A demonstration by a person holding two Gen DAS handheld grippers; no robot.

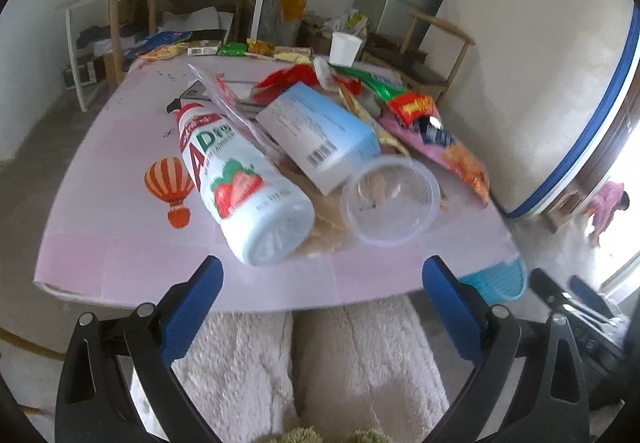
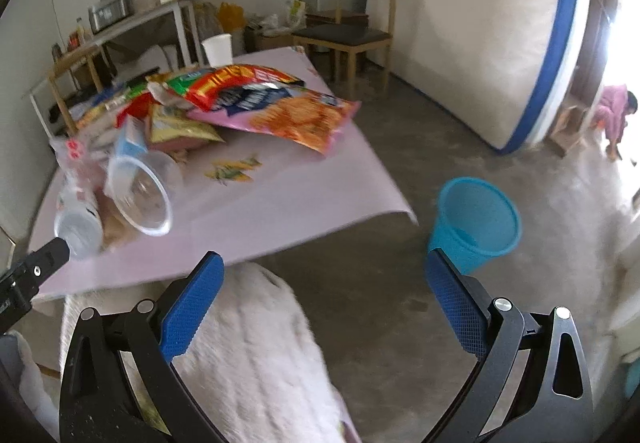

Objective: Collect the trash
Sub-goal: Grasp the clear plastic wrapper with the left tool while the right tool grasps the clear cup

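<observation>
the trash sits in a heap on the pink table (image 1: pixel 100 243), spread from the near edge back toward the far side. nearest is a strawberry drink bottle (image 1: pixel 244 179) lying on its side, its base toward the table's near edge, and just beside it a clear plastic cup (image 1: pixel 390 201) tipped over with its mouth facing outward. a pale blue carton (image 1: pixel 320 135) lies between and behind them, touching the bottle's side. further back and to the right are crumpled snack wrappers, a pink and orange chip bag (image 2: pixel 296 115) with a red wrapper (image 2: pixel 236 81) on top of it. a white paper cup (image 2: pixel 218 50) stands upright at the far edge. on the floor, just off the table's near right corner, stands a blue mesh wastebasket (image 2: pixel 474 223), upright. the left gripper (image 1: pixel 322 283) hangs just short of the table edge, jaws spread wide with nothing between them. the right gripper (image 2: pixel 324 279) is likewise released and empty, out over the floor between table and basket. fuzzy white trouser legs (image 1: pixel 320 363) show below both.
</observation>
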